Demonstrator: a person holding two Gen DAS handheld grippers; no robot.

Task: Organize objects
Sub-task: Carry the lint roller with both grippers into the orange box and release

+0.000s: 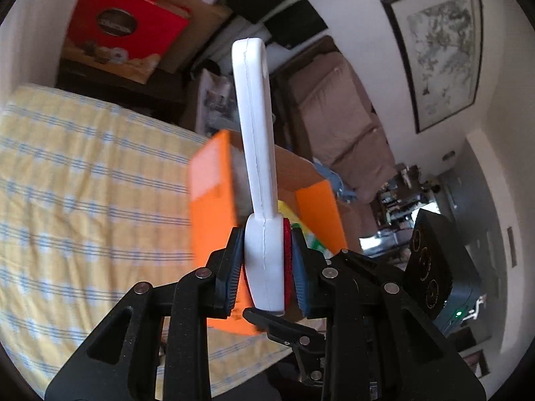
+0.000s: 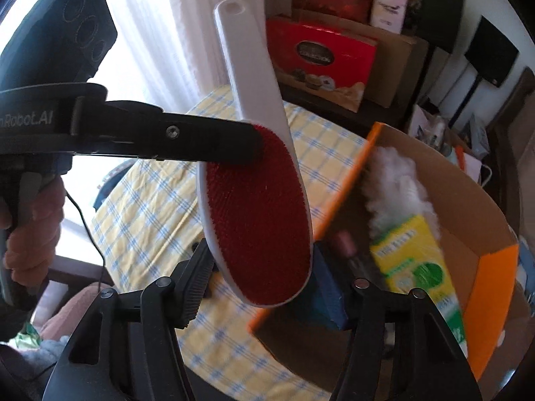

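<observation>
My left gripper (image 1: 265, 260) is shut on the head of a white lint brush (image 1: 255, 127) with red bristle pads, its handle pointing away and up. In the right wrist view the same brush (image 2: 260, 220) shows its red face, with the left gripper's finger (image 2: 207, 142) pressed on its upper part. My right gripper (image 2: 264, 287) is open, its jaws wide on either side of the brush's lower end. An orange cardboard box (image 1: 210, 220) stands on the table; it also shows in the right wrist view (image 2: 495, 267), holding a yellow-green packet (image 2: 418, 260), white fluff (image 2: 394, 180) and a dark item.
The round table carries a yellow and blue checked cloth (image 1: 83, 183). Red gift boxes (image 2: 317, 53) and cardboard cartons stand behind it. A brown sofa (image 1: 344, 123) is beyond the box. A bright window with white curtain (image 2: 150, 33) is at the left.
</observation>
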